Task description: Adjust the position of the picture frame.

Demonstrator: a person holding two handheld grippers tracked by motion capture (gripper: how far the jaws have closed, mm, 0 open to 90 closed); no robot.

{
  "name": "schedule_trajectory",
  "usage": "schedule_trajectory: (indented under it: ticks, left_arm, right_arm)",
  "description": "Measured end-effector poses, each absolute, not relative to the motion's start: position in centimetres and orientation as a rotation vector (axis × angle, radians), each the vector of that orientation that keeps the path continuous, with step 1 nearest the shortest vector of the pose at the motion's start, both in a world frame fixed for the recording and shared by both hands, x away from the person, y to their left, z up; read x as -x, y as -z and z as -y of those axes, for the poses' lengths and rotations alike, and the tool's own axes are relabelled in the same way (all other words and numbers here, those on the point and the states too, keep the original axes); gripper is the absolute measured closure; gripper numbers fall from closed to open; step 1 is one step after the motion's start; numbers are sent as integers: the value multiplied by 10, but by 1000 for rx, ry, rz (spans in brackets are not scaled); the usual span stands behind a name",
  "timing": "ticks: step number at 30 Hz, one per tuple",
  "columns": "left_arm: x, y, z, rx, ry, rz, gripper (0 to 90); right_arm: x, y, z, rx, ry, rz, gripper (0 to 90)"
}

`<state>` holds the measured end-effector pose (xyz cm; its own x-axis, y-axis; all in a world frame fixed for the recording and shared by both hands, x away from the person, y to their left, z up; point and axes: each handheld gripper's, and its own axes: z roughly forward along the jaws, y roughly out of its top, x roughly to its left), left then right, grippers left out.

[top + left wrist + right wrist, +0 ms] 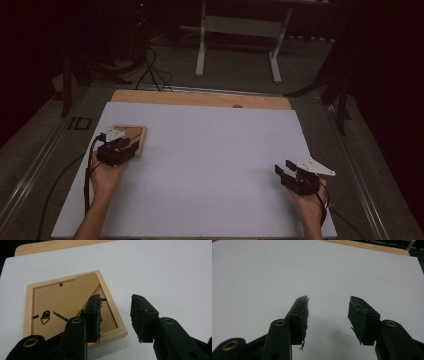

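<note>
- Left gripper (131, 145) sits at the left side of the bench, jaws spread apart with nothing between them, right over the near-right corner of the picture frame (139, 140).
- In the left gripper view that gripper (115, 315) has one jaw over the frame's backing and the other out over the white sheet (162, 272); whether a jaw touches the wood I cannot tell.
- The picture frame (107, 293) lies face down, pale wooden border up, brown backing board (67, 300) showing, with a small metal hanger (45, 317) near one edge.
- Frame rests flat on the white sheet, towards the bench's far left.
- Right gripper (282, 173) hovers well apart at the right side, jaws wide and empty; in its own view the gripper (328, 315) looks onto bare white sheet (262, 272).
- Wooden bench (200, 97) edge peeks out beyond the sheet.
</note>
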<state>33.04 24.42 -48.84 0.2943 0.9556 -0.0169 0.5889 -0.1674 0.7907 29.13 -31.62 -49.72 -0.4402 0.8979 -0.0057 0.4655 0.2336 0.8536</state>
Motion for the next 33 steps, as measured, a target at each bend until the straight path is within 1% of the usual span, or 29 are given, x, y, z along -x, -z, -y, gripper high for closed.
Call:
schedule_trajectory:
  ticks: [23, 33]
  left_arm:
    - [-355, 506, -239, -1925, -651, -1434, 621]
    - [-360, 511, -235, -1960, -637, -1444, 642]
  right_arm:
    - [-292, 497, 316, -1242, -1123, -2008, 494]
    - [-292, 497, 317, -1239, -1125, -2008, 492]
